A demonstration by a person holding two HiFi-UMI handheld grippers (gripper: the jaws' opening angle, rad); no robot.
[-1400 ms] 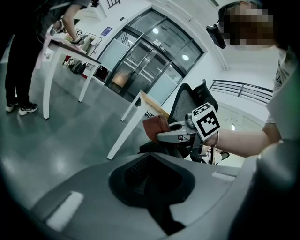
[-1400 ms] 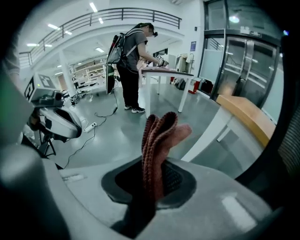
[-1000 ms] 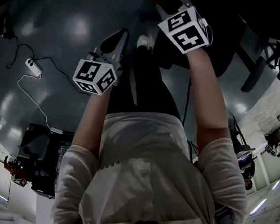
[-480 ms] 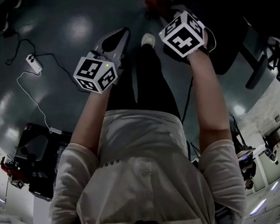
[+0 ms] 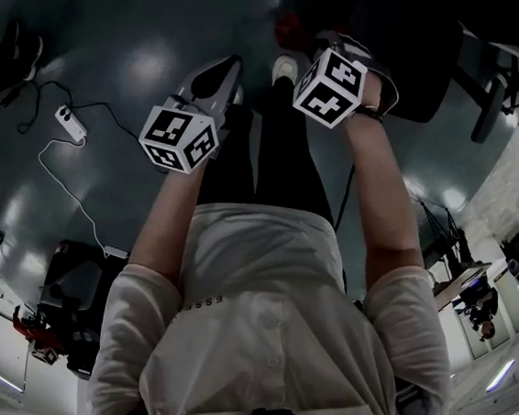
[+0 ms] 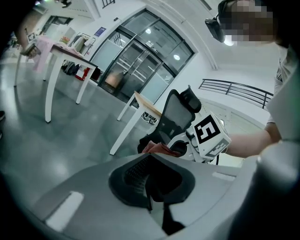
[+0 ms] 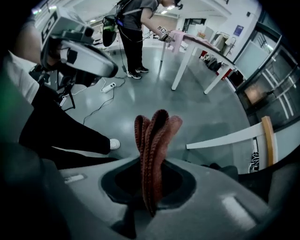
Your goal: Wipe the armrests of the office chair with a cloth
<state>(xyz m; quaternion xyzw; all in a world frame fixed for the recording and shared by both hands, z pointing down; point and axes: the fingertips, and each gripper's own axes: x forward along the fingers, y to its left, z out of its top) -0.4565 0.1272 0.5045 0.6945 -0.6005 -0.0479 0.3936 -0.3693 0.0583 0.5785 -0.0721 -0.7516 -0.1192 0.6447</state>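
- Your right tool (image 7: 151, 187) is clamped on the cloth (image 7: 153, 140) by its lower edge only. The folds above stand loose, so a hard drag along an armrest could pull it free.
- The cloth sits low at the front of the chair (image 6: 177, 111), just off your right tool. I cannot tell whether it touches an armrest yet. Wiping blind could mean rubbing the seat or frame instead.
- Your left tool (image 6: 150, 180) is closed on nothing and held apart from the chair. Nothing steadies the chair, so it may swivel or roll away under the wipe.
- A power strip (image 5: 70, 124) and its cable (image 5: 72, 196) lie on the floor to your left. Stepping round to the far armrest could snag a foot.
- Count: two tools, one cloth, one chair, one power strip, two white surfaces (image 6: 61, 49) behind, and one other person (image 7: 133, 28) standing well apart.
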